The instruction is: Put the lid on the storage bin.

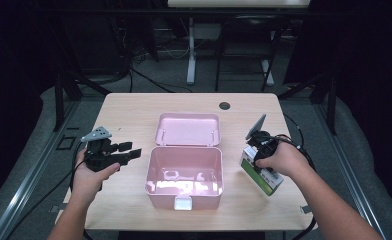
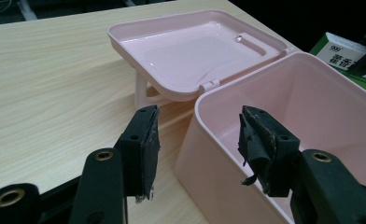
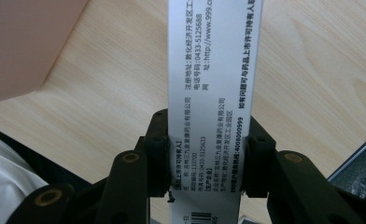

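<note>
The green-and-white carton (image 1: pixel 262 173) sits at the right side of the worktop (image 1: pixel 129 107), just beside the open pink box (image 1: pixel 184 172), whose lid (image 1: pixel 187 129) lies folded back behind it. The right hand-held gripper (image 3: pixel 207 154) is clamped on the carton's narrow printed side, so the step in hand looks like a pick-up. Next would probably be lifting it over the rim and into the box. The left hand-held gripper (image 2: pixel 197 154) hovers with jaws apart near the box's left wall, forearm reaching in from below.

Dim lab: black curtains (image 1: pixel 14 60), floor cables (image 1: pixel 149 80), bare wooden table (image 1: pixel 124 110)
</note>
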### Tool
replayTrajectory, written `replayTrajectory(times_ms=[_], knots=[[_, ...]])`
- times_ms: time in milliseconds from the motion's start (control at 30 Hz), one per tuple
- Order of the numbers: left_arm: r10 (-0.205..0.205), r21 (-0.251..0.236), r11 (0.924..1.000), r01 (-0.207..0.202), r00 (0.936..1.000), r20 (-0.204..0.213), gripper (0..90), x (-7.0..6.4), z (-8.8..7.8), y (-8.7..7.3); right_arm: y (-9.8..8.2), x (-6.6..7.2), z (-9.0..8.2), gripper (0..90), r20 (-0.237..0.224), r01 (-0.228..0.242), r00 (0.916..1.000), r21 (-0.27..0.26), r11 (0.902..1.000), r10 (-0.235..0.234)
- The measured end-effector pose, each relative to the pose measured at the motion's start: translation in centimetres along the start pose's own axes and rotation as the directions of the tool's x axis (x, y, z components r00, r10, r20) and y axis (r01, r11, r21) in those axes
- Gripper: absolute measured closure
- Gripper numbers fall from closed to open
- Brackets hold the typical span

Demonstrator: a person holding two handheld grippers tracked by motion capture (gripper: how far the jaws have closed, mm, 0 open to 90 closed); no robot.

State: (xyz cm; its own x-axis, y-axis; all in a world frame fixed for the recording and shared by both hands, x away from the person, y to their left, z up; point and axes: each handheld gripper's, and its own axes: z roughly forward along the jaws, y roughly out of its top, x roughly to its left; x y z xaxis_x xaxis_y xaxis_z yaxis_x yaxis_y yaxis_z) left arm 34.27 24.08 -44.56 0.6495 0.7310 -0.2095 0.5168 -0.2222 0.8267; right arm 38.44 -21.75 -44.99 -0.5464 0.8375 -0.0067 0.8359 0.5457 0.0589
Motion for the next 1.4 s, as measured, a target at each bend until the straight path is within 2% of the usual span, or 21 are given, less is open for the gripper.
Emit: replayTrajectory(times_ms=[533,1133,1400], knots=[[-0.002,-0.007,1.0,0.002,1.0,-0.005,47.8,0.1,-0.1,0.0,0.5,1.2,-3.3,61.4,-0.002,0.045,0.999,0.001,0.999,-0.045],[0.0,-0.007,1.0,0.0,1.0,-0.006,47.8,0.2,-0.1,0.0,1.1,2.1,-5.6,61.4,-0.015,0.078,0.9968,-0.003,0.9969,-0.078],[-0.003,-0.007,1.0,0.002,1.0,-0.005,47.8,0.2,-0.1,-0.1,1.4,2.9,-7.1,61.3,-0.013,0.108,0.994,-0.013,0.9941,-0.108]])
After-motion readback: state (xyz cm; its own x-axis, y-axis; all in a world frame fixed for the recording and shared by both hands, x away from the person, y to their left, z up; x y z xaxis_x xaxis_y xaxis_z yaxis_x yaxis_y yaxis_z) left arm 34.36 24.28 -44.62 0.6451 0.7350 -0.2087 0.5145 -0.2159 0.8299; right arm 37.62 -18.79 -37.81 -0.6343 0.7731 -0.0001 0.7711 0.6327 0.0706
